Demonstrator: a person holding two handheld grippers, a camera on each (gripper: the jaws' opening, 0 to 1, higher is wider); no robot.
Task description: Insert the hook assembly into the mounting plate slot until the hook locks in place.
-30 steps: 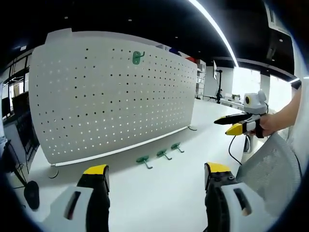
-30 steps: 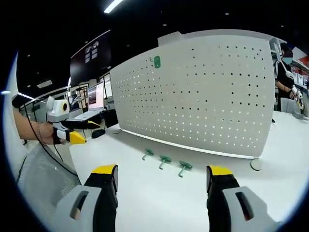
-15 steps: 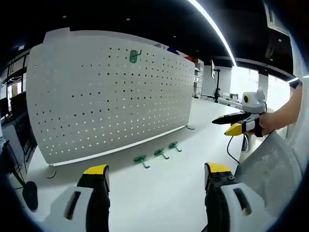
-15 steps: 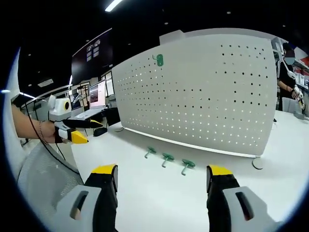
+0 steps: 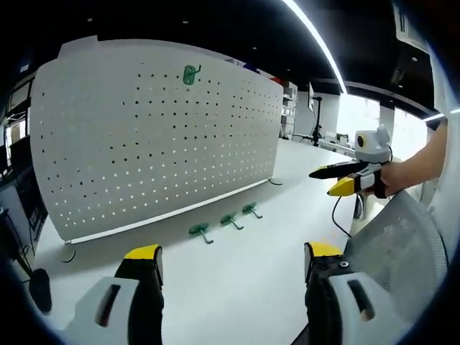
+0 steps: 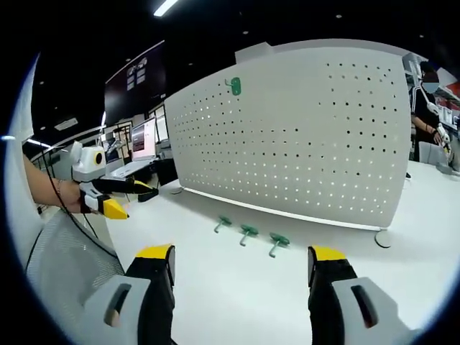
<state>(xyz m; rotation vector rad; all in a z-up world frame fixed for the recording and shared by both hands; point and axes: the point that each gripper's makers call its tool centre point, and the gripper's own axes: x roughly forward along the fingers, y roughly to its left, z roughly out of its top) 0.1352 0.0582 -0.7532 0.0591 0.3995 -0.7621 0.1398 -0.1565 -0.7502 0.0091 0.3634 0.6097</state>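
A white table [image 5: 237, 266] carries an upright pegboard [image 5: 144, 144], the landmark. One green hook [image 5: 190, 74] hangs near the pegboard's top edge. Three loose hooks [image 5: 221, 221] lie in a row on the table just in front of its base. Left gripper [image 5: 226, 262] and right gripper [image 6: 241, 262] hover well back from the pegboard, jaws wide, holding nothing.

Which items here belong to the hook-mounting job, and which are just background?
Job: white pegboard; green hook already hung near its top; three green hooks lying on the table; left hand-held gripper and right hand-held gripper, both open and empty.

Background: monitors; mesh chair back; bystander.
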